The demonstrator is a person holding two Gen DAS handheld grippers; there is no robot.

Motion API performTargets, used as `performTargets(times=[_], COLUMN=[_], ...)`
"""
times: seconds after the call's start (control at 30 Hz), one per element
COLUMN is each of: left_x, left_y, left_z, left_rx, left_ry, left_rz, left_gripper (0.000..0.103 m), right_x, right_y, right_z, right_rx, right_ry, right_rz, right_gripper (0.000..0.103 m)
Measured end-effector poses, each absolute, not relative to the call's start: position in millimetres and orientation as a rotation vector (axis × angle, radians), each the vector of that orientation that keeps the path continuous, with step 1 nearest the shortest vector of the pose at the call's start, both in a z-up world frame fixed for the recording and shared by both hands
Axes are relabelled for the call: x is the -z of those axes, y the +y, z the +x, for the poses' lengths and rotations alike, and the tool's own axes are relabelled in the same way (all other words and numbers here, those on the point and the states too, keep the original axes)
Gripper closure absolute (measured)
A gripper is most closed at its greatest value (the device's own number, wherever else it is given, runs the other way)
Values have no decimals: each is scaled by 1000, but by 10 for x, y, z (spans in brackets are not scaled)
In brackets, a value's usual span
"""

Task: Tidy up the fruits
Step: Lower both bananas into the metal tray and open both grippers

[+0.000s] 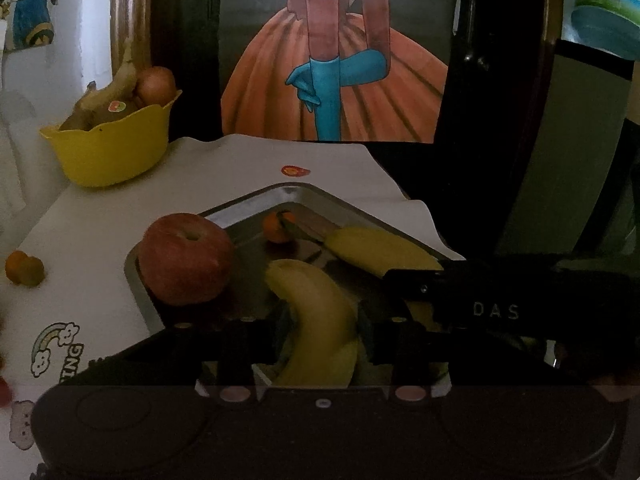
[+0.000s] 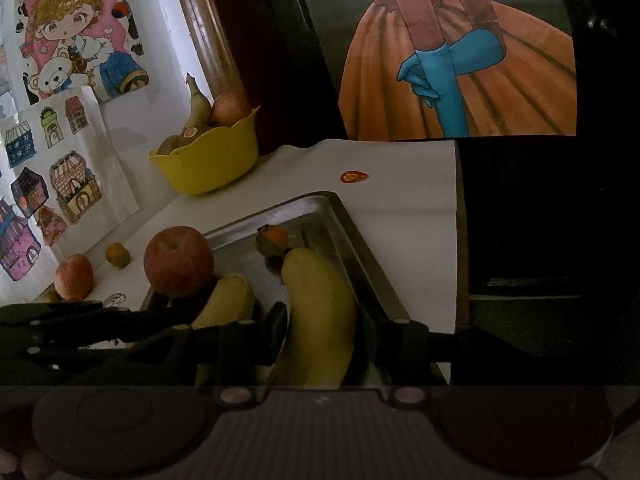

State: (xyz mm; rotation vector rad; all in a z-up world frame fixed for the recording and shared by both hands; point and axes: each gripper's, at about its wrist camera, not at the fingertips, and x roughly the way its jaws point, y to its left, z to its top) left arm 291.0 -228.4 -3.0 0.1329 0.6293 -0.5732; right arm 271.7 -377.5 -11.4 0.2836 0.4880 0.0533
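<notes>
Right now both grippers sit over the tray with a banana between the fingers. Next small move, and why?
Probably close the left gripper on its banana and lift it clear. The banana lies between the fingers in the metal tray, though I cannot tell if they are gripping. The right gripper straddles the other banana close by, so moving one at a time seems safer.

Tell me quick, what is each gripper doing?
Left gripper: closed around a curved yellow banana.
Right gripper: closed around a second yellow banana.
</notes>
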Motion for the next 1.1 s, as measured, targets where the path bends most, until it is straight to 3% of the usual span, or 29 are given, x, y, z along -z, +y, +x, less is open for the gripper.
performTargets(times=[0.33, 0.4, 0.47, 0.57, 0.73, 0.87, 1.1], left_x=[-206, -273, -337, -443, -618, -751, -850], left_y=[-2068, -2007, -1949, -1839, -1600, -1368, -946], left_z=[2761, 2710, 2664, 2583, 2443, 2317, 2048], left_rx=[524, 510, 493, 456, 382, 339, 267], left_ry=[560, 540, 520, 488, 425, 388, 351], left_rz=[93, 85, 73, 54, 23, -7, -42], left_gripper=[43, 37, 25, 16, 3, 1, 1], right_x=[-39, -91, -147, -226, -368, -464, -593], right_y=[-3802, -3801, -3789, -3771, -3713, -3645, -3437], right_z=[2504, 2447, 2376, 2273, 2095, 1942, 1683], right_rx=[-32, -27, -21, -11, 6, 16, 19], right_ry=[439, 427, 413, 392, 357, 332, 305], right_rz=[306, 305, 304, 303, 297, 293, 270], right_gripper=[38, 34, 30, 17, 7, 0, 0])
